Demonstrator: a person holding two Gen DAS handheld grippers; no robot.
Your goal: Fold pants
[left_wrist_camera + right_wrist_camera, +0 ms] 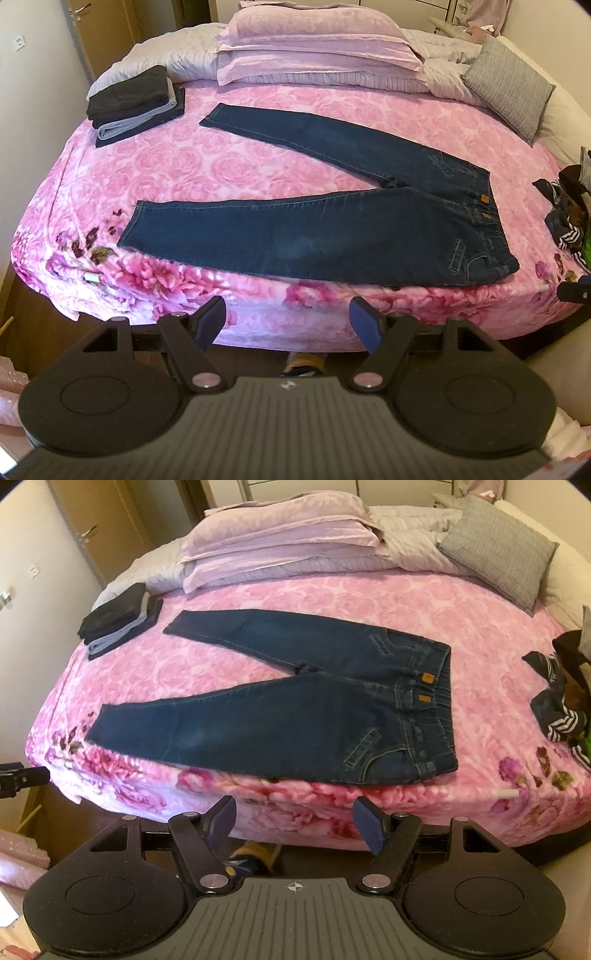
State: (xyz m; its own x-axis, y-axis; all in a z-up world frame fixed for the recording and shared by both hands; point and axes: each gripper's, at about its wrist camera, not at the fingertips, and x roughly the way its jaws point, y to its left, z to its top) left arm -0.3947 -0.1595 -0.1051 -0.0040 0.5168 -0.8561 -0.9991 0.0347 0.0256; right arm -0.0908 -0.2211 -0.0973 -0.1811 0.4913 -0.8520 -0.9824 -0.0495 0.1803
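The left claw (287,320) is spread wide, its two blue-padded fingers (364,320) angled out toward 11 and 1 o'clock, with nothing between them. The right claw (294,818) is spread the same way, its pads (369,825) apart and holding nothing. In the right wrist view, part of the left claw's black body shows at 9 o'clock.

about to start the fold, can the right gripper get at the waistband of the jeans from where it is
Probably yes. The right gripper is open and held off the bed's near edge, and the waistband lies flat with nothing between them; the loose clothes pile sits clear to the right.
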